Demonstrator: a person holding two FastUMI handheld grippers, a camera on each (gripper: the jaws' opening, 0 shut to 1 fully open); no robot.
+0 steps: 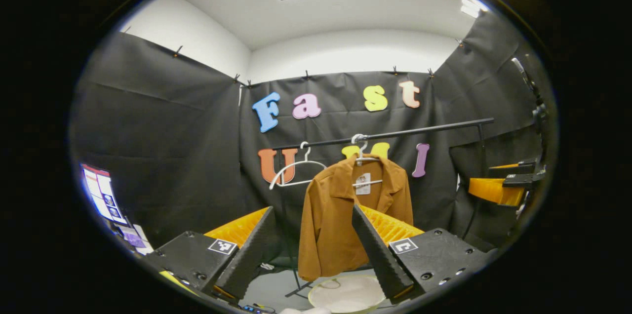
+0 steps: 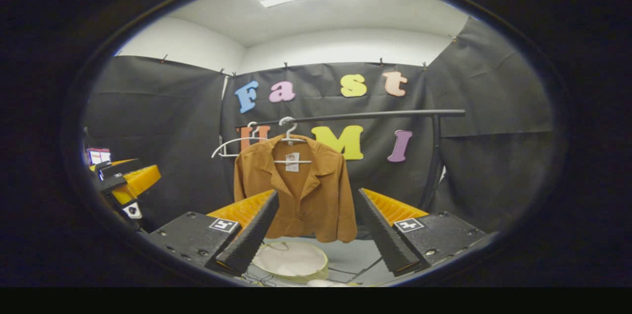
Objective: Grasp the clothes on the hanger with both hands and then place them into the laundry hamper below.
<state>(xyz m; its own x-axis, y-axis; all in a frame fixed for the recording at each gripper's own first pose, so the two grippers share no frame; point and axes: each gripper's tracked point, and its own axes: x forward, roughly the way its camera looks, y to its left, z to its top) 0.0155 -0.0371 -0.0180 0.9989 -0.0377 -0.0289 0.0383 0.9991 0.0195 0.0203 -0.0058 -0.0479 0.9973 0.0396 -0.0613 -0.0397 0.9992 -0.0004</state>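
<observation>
A brown jacket (image 1: 335,215) hangs on a white hanger (image 1: 362,148) from a black rail (image 1: 395,133). In the right gripper view the jacket (image 2: 301,190) hangs left of centre. A round white hamper (image 1: 347,294) sits on the floor below it, and in the right gripper view the hamper (image 2: 292,260) lies just under the hem. My left gripper (image 1: 313,250) is open, a good way short of the jacket. My right gripper (image 2: 316,232) is open too, with nothing between its fingers. The right gripper (image 1: 498,188) shows at the right edge, and the left gripper (image 2: 123,180) at the left edge.
An empty white hanger (image 1: 294,171) hangs on the rail left of the jacket. The rail's black upright (image 2: 434,161) stands at the right, its feet spread on the grey floor. A lit screen (image 1: 101,193) glows at the far left.
</observation>
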